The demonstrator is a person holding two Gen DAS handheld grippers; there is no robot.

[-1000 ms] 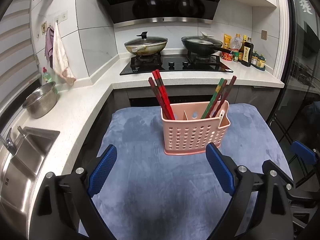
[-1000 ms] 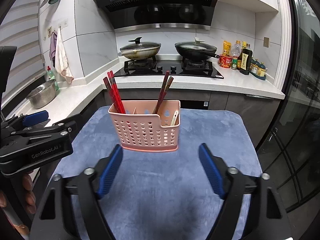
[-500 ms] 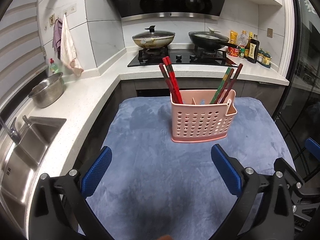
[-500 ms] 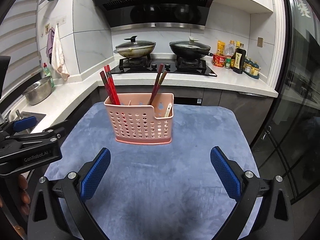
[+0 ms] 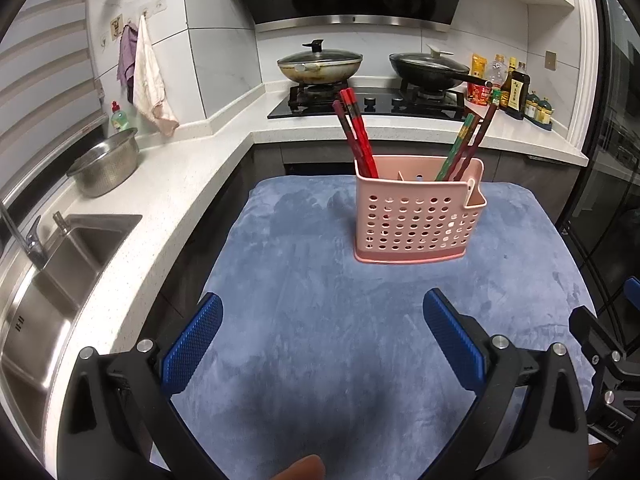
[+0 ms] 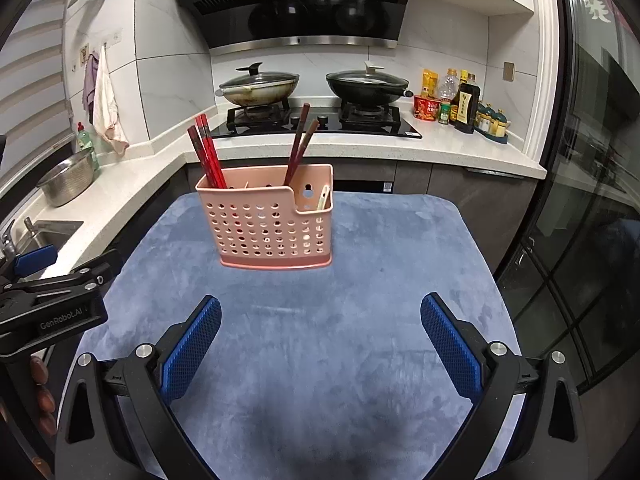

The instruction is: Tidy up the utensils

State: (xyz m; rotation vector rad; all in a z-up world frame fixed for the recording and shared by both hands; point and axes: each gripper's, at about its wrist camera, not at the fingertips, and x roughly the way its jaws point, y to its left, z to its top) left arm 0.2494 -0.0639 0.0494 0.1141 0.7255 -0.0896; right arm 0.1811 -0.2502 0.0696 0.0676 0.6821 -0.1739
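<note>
Two tongs, left gripper [image 5: 320,344] and right gripper [image 6: 320,344], both spread wide and empty; pink perforated plastic utensil basket [image 6: 272,224] stands ahead of you, chopsticks sorted. Approach level, avoid tipping.

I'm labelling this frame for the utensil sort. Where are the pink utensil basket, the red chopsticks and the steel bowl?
pink utensil basket [image 6: 272,232], right wrist view, perforated front wall.
red chopsticks [image 6: 208,148], right wrist view, mid-shaft above the rim.
steel bowl [image 5: 108,166], left wrist view, outer side wall.
</note>
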